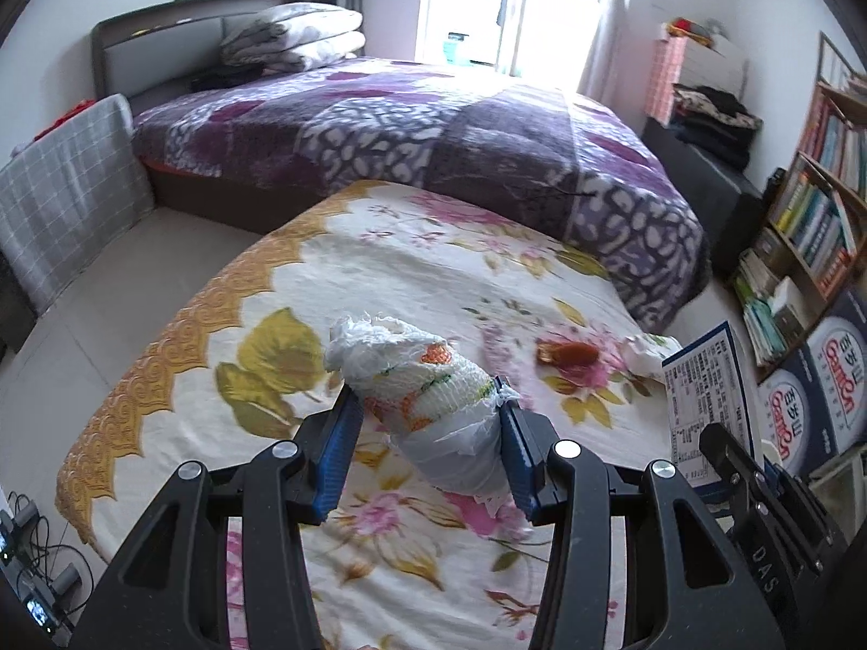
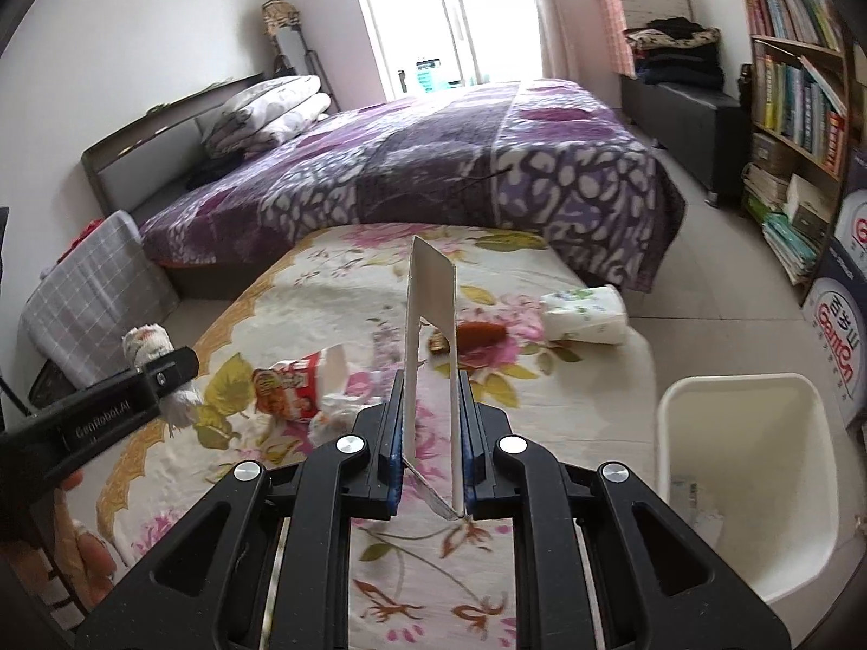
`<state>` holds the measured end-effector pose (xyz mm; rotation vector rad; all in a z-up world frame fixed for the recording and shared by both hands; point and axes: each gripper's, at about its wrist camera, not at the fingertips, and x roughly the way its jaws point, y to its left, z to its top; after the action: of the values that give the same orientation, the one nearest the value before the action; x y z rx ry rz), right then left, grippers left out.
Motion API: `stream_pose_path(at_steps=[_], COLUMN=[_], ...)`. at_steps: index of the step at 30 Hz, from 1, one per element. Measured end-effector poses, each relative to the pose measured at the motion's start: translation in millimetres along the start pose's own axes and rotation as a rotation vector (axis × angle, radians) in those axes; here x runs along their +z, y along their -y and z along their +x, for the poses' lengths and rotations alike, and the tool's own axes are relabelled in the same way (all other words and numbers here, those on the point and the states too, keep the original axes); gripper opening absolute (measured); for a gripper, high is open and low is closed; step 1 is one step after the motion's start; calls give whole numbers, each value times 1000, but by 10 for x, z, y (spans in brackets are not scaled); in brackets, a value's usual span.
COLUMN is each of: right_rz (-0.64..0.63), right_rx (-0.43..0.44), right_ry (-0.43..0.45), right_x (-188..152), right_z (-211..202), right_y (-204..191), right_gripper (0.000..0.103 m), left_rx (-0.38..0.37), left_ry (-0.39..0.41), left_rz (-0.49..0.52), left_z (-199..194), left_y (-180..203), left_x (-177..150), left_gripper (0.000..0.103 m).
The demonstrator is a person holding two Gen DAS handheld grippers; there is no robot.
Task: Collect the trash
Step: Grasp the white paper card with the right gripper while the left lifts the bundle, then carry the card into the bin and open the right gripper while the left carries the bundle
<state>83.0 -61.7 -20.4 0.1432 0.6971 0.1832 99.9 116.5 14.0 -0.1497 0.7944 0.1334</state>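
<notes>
My left gripper (image 1: 428, 406) is shut on a rolled white wrapper with orange print (image 1: 417, 379), held above the floral cloth (image 1: 379, 271); it also shows at the left of the right wrist view (image 2: 154, 360). My right gripper (image 2: 431, 406) is shut on a flat white carton (image 2: 431, 336), held upright; its printed side shows in the left wrist view (image 1: 710, 395). On the cloth lie a red-and-white snack bag (image 2: 295, 387), an orange-brown wrapper (image 2: 477, 333) (image 1: 566, 352) and a tissue pack (image 2: 585, 314). A white bin (image 2: 758, 487) stands at the right.
A bed with a purple blanket (image 1: 433, 124) lies behind the floral surface. A bookshelf (image 2: 796, 81) and printed boxes (image 2: 840, 341) line the right wall. A grey checked cushion (image 1: 65, 189) leans at the left. Cables (image 1: 32, 541) lie on the floor.
</notes>
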Motion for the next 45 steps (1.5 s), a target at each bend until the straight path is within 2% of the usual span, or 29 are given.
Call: stream_pose_path(at_steps=[18,23,32,35,37,41,43,45], right_rz=[134,187,350,409,441,460,466,469], right_rx=[-195,-272,-410,-461,-486,-511,-524,-530], right_ry=[28,39,-22,-38,-35,-10,6,15], right_x=[-28,-62,-214,-286,-323,-366,-387,-401], right_z=[-355,-455,-509,-555,-600,-708,-770,-820], right_y=[959,1262,1927,2104,2192,2296,2330,2362], right_gripper=[15,15,16,28,58,66,77,80], left_rx=[-101,-122,-171,-189,-199,-228,-240,-254], left_ry=[3,-6,-12,-14,-18,-23,-24,-27], left_rz=[105,131,187,203,210,234,246,258], left_z=[46,70,58,58,58,47,39,29], left_y=[866,1049,1395,1513,1575,1751,1832,1909], left_x=[-130,-192,-307,-341,-363,-421,-446,-473], left_gripper=[48,48,48,48,48,48,48,48])
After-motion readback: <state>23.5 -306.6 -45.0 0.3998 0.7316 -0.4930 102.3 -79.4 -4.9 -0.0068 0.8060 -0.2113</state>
